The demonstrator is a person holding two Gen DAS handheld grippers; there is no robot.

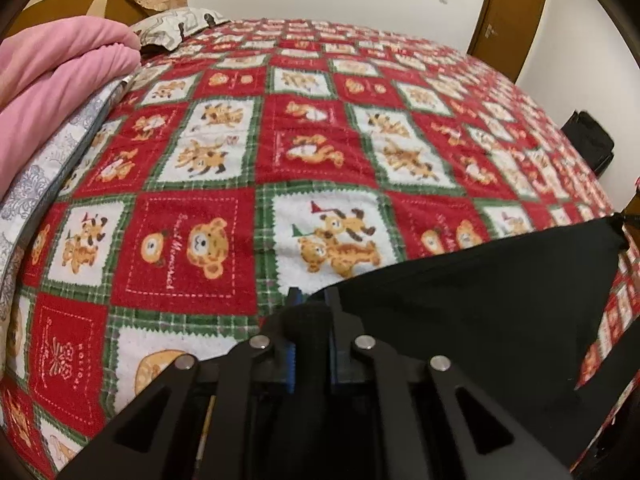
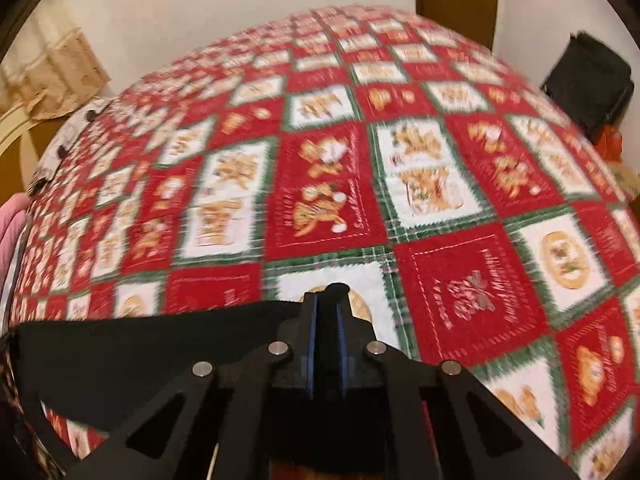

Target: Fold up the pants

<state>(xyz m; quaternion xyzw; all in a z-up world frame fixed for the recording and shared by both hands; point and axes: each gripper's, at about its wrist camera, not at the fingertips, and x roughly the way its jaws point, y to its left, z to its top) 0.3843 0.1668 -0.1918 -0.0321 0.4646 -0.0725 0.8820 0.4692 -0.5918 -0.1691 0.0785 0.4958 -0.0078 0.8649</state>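
Left tongs: your left tongs [image 1: 311, 300] are clamped together on a bunched corner of the black fabric pants [image 1: 480, 280], which fill the gap between the blue pads.
Right tongs: your right tongs [image 2: 329, 300] are pinched on the other corner of the same pants [image 2: 140, 344], a nub of black cloth poking out past the tips.
Pants: the black cloth runs taut between the two tongs, to the right of the left pair and to the left of the right pair, lying over the near part of the bed.
Bed cover: beyond both tongs spreads the red, white and green checked blanket with bear prints [image 1: 320, 140].
Far left of the left tongs: a folded pink fleece blanket [image 1: 60, 92] sits at the bed's edge, a patterned grey pillow [image 1: 176, 26] behind it.
Far right: a black bag [image 2: 588, 80] stands off the bed, near a brown wooden door [image 1: 508, 12].
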